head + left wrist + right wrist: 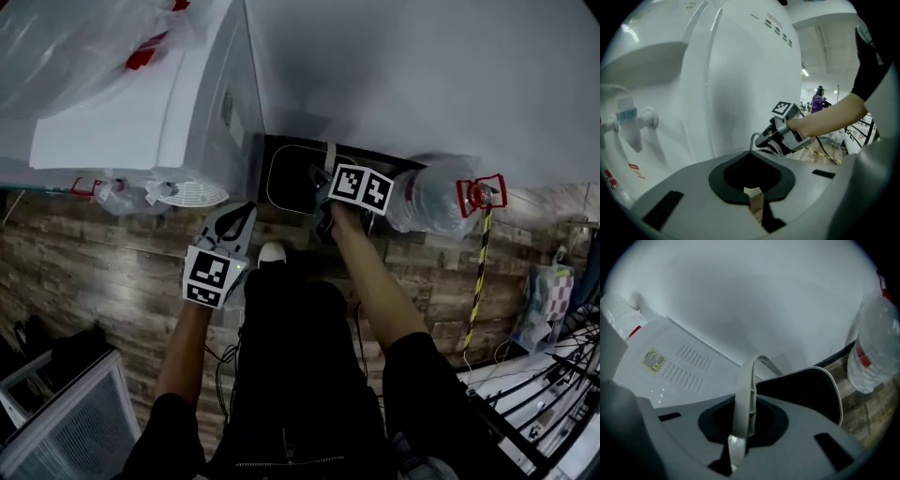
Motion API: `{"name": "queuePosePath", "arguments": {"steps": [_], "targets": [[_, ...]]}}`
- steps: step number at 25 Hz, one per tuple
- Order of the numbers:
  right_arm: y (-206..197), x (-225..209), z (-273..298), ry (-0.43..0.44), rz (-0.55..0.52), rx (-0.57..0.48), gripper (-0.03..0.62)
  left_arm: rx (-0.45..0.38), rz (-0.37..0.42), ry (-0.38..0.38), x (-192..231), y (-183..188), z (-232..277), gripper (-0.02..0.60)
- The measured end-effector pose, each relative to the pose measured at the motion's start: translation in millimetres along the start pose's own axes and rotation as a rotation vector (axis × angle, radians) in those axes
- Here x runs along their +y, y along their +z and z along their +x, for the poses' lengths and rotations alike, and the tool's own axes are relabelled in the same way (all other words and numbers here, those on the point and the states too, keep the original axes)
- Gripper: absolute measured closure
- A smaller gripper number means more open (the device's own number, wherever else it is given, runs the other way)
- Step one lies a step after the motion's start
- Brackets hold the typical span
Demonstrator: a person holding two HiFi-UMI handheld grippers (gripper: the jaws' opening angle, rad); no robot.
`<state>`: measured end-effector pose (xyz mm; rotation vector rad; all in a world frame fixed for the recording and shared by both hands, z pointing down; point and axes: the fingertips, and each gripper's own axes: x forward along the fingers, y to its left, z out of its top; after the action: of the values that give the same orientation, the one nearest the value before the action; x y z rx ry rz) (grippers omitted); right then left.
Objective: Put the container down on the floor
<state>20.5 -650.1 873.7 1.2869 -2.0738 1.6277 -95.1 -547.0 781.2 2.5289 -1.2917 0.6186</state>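
**Inspector:** Head view. What did you record?

**Operator:** My right gripper was at the dark container. The container sat low against the foot of a pale wall, between a white appliance and a clear water bottle. I could not confirm contact with the wood floor. My left gripper hung apart from the container, beside a white shoe.

**Inspector:** Left gripper view?

**Operator:** My jaws were drawn together with nothing between them, and only a slit of floor showed through. The appliance's curved white front filled the left. My right gripper was ahead.

**Inspector:** Right gripper view?

**Operator:** My jaws were clamped on the container's grey bail handle, which rose upright between them. The bottle stood just right of the container. A vented, labelled panel closed off the left.
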Motion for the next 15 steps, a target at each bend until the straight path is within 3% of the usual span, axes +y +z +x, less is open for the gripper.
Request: {"name": "queuePosePath", "arguments": {"steps": [3, 9, 15], "targets": [[-2, -16, 37, 0.022, 0.028, -0.004, 0.559, -0.020, 0.071, -0.013, 2, -22, 17, 0.566], [-10, -53, 113, 0.044, 0.011, 0.029, 0.559, -0.071, 0.035, -0.009, 17, -66, 51, 0.566], [-19, -70, 164, 0.105, 0.088, 0.044, 0.557, -0.093, 0.032, 0.014, 29, -103, 60, 0.566]]}}
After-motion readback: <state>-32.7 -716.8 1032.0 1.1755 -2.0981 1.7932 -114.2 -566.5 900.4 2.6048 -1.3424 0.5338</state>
